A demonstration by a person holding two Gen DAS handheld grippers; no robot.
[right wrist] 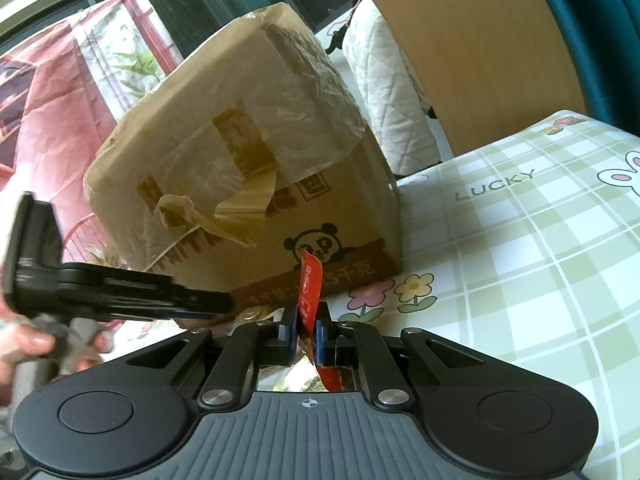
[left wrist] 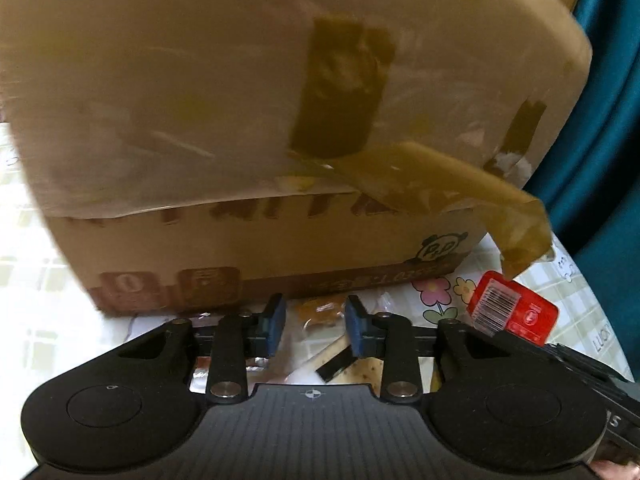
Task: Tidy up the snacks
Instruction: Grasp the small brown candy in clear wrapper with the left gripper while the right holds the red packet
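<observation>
A large taped cardboard box (left wrist: 260, 128) fills the left wrist view and stands on the checked tablecloth (right wrist: 520, 248); it also shows in the right wrist view (right wrist: 248, 152). My right gripper (right wrist: 307, 326) is shut on a flat red snack packet (right wrist: 310, 284), held edge-on just in front of the box's base. That packet shows in the left wrist view (left wrist: 512, 308) at the right. My left gripper (left wrist: 315, 326) is open over small snack packets (left wrist: 320, 310) lying by the box's base. The left gripper also shows from the side in the right wrist view (right wrist: 224, 304).
A loose strip of brown tape (left wrist: 460, 196) hangs off the box. A wooden chair back (right wrist: 480, 40) with a quilted white cushion (right wrist: 384, 92) stands behind the table. Red and white fabric (right wrist: 60, 100) lies at the left.
</observation>
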